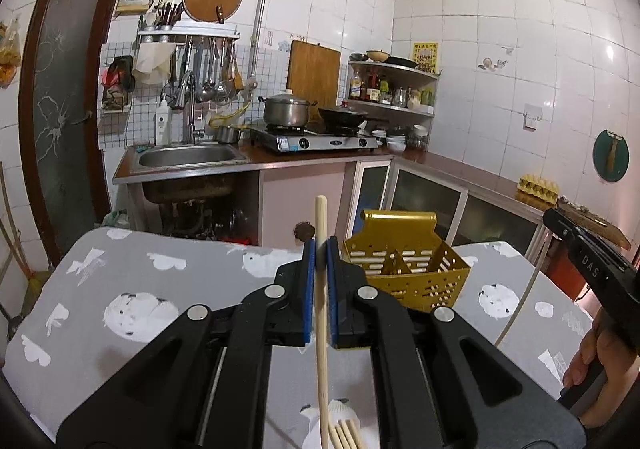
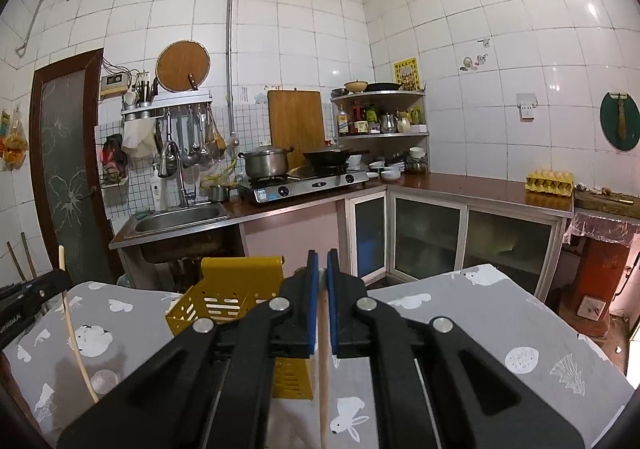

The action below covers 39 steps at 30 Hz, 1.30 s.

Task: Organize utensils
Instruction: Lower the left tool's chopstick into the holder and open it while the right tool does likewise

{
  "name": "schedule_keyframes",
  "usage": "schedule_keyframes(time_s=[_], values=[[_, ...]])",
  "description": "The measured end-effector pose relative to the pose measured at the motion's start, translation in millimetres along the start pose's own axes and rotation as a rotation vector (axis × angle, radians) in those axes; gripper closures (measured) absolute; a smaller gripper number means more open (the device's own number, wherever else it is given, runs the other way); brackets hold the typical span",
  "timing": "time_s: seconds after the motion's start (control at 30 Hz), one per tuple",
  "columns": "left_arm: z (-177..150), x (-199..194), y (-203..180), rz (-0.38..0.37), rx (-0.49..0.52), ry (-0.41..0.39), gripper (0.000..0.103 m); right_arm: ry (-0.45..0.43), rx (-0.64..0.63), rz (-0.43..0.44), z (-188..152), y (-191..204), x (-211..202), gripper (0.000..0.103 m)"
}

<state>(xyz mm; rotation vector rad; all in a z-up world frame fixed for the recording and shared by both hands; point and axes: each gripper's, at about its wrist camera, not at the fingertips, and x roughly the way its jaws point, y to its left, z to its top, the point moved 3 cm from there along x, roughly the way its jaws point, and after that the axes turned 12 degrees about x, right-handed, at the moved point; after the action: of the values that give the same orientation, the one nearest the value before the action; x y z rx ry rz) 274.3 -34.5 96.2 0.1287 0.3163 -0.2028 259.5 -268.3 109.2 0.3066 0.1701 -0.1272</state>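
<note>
- Holder [image 1: 404,269], gold/yellow perforated, w/ divided compartments, stands on grey patterned tablecloth [image 1: 140,289]; taken as landmark for all below.
- Left gripper [image 1: 319,249] – jaws clamped on a pale wooden chopstick [image 1: 321,309]. Stick runs roughly upright, top end poking above the pads, just left of holder and nearer the camera; not over its mouth yet.
- Right gripper [image 2: 323,261] – jaws pinched shut on a second pale wooden stick [image 2: 324,389]. Shaft hangs below the pads, to right of holder in right wrist view, near its front corner. Top end hidden betw. pads.
- Loose chopsticks [image 1: 344,437] – small bundle on cloth at bottom edge of left view, well short of holder. Count unclear, cut off by frame.
- Holder contents: compartments look empty as far as visible; interior only partly seen.
- Small dark round object [image 1: 304,231] just beyond left pads, left of holder; can't identify.
- Progress est.: early. Two sticks lifted, none seated. Left to do: drop both into a compartment, then fetch the remaining bundle.
- Risk (judgement): long thin sticks may pivot in pads on lowering; line tip w/ slot first.
</note>
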Motion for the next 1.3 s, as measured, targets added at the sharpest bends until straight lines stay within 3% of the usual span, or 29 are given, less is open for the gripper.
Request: schedule_keyframes(time_s=[0.17,0.43,0.53,0.67,0.8,1.07,1.3], values=[[21,-2,-3,-0.002,0.015,-0.037,0.099,-0.03,-0.01,0.013,21,9,-4,0.098],[105,-3,-22,0.022,0.089,-0.19,0.098,-0.119,-0.036,0.044,91,40,-4,0.099],[136,7,-33,0.015,0.107,-0.241,0.099,-0.132,-0.016,0.064,117,49,8,0.099],[155,30,-50,0.003,0.129,-0.29,0.099,-0.145,0.024,0.086,132,56,31,0.099],[148,65,-61,0.004,0.139,-0.265,0.099,-0.127,0.034,0.082,123,58,59,0.099],[82,136,-55,-0.018,0.097,-0.102,0.099,-0.012,0.015,0.061,63,45,112,0.099],[51,154,-41,-0.015,0.084,0.018,0.097,0.106,-0.015,0.042,23,35,134,0.098]])
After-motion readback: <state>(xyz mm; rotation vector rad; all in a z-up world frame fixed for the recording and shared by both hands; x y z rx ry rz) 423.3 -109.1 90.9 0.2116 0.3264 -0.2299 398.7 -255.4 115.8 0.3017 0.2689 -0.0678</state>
